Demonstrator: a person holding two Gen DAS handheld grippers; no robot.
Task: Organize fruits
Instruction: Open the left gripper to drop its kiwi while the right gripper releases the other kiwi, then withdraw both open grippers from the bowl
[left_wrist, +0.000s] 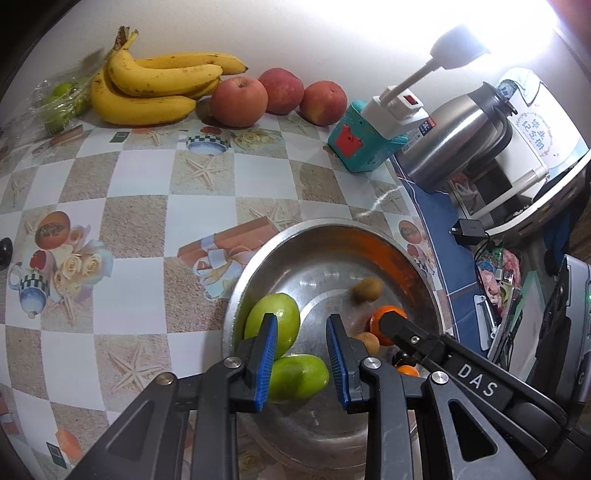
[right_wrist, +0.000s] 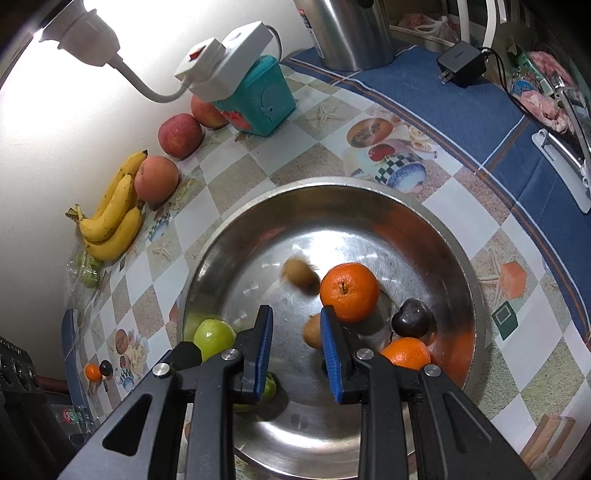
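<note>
Your jaws sit empty at their narrowest; round steel bowl (right_wrist: 436, 236) holds small fruit, yellow bananas (left_wrist: 155, 88) and seemingly three red apples (left_wrist: 238, 101) wait.

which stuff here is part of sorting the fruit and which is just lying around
Part of the job: steel bowl, oranges, green fruits, bananas, apples.

Lying about: teal box, white adapter, steel kettle, black charger.

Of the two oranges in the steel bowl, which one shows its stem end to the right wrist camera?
The larger orange near the bowl's middle; the other orange sits against the near wall.
</note>
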